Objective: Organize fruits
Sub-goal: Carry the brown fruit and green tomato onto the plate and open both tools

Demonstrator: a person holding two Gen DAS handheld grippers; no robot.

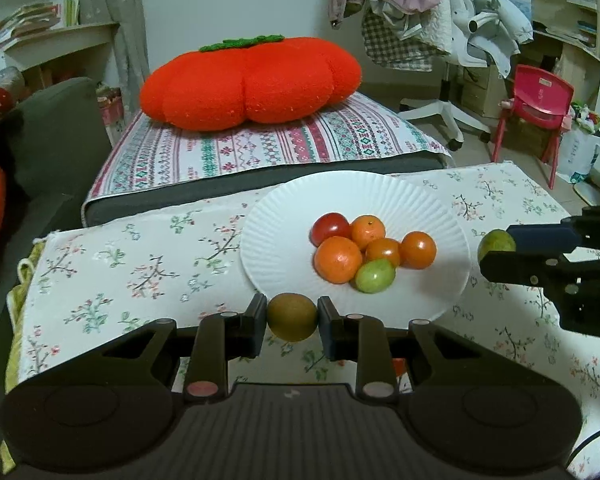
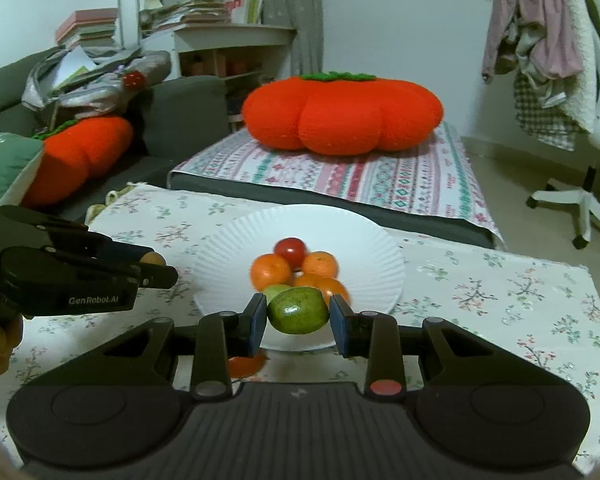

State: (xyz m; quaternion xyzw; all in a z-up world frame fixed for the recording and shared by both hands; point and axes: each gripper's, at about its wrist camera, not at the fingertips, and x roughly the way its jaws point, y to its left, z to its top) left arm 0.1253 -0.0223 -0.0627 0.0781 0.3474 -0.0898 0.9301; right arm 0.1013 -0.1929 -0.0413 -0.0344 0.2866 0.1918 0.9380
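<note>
A white paper plate [image 1: 284,216] on the flowered cloth holds a red tomato [image 1: 330,227], several small oranges [image 1: 338,259] and a green fruit [image 1: 375,276]. My left gripper [image 1: 292,320] is shut on a small brownish-green fruit [image 1: 292,312] just before the plate's near rim. My right gripper [image 2: 299,314] is shut on a shiny green fruit [image 2: 298,308] over the near edge of the plate [image 2: 228,264]. Each gripper shows in the other's view: the right gripper [image 1: 496,251] beside the plate's right rim, the left gripper [image 2: 158,266] by its left rim.
A small orange-red fruit [image 2: 244,364] lies on the cloth under my right gripper. Behind the table is a striped mattress [image 1: 260,148] with a big red tomato cushion [image 1: 252,80]. A sofa [image 2: 180,108] stands left, a red chair [image 1: 536,100] and a swivel chair [image 1: 440,112] right.
</note>
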